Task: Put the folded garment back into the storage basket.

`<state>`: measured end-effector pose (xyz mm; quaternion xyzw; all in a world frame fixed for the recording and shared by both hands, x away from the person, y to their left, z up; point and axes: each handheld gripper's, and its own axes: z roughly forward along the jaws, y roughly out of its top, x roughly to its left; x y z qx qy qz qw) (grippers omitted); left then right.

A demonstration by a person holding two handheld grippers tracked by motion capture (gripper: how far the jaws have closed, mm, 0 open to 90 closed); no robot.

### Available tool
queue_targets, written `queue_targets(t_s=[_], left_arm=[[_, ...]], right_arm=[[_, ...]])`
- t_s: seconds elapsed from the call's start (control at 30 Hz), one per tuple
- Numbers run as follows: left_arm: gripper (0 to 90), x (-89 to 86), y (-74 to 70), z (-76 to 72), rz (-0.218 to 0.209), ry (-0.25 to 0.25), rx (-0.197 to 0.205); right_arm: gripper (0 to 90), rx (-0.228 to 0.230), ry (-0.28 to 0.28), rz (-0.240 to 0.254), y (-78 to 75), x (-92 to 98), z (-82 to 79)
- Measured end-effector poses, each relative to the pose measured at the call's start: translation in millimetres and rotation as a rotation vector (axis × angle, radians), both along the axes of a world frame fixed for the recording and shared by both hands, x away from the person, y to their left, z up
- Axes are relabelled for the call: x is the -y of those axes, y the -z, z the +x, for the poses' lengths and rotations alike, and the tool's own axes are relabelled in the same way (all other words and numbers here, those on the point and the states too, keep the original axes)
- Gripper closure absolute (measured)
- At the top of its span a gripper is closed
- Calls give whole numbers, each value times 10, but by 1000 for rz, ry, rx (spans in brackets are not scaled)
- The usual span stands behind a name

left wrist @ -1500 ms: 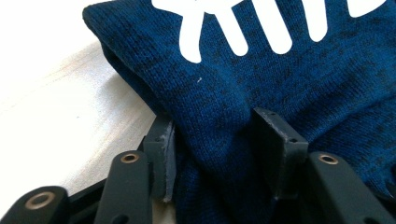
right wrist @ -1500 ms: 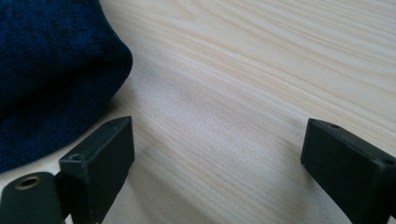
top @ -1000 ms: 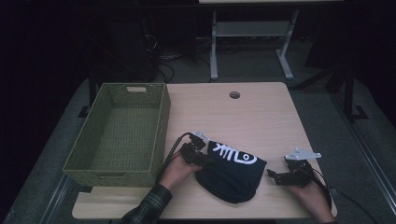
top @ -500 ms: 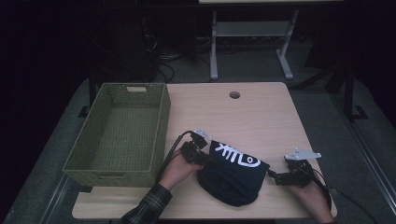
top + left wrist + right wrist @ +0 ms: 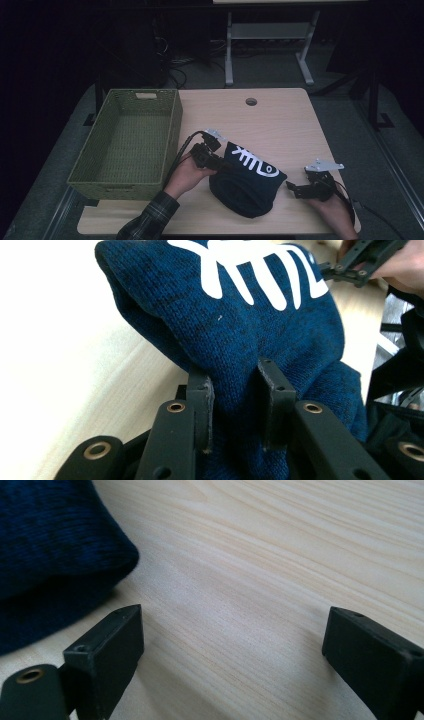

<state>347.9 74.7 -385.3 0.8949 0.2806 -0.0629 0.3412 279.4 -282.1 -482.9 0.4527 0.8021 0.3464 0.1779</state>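
Fabric of the dark blue sweater (image 5: 260, 330) sits clamped in the left gripper (image 5: 234, 400), on the wooden table (image 5: 280, 120) beside the green basket (image 5: 125, 145). Right gripper (image 5: 230, 655) (jaws wide apart) holds nothing, just beside the sweater.

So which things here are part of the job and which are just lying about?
In the job: sweater, left gripper clamped on it, green basket beside it, open right gripper by the sweater.
Lying about: grey stand and cables on the floor behind the table.
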Motion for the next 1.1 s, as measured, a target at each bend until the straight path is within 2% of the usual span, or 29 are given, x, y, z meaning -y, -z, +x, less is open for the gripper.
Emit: queue_targets(t_s=[0.17, 0.37, 0.73, 0.8, 0.97, 1.1], left_arm=[[725, 11, -139, -11, 13, 25, 13], [725, 17, -394, -25, 32, 44, 44], [724, -68, -709, -30, 28, 42, 57], [724, -91, -754, -29, 18, 42, 55], [723, -152, -860, -37, 26, 49, 71], [723, -220, -940, -38, 26, 34, 74]], right_arm=[[94, -1, 1, 1, 0, -1, 0], [94, 0, 1, 1, 0, -1, 0], [94, -1, 3, 2, 0, -2, 0], [94, -1, 3, 2, 0, -1, 0], [95, -1, 4, 2, -1, 0, 0], [95, -1, 7, 2, -1, 1, 0]])
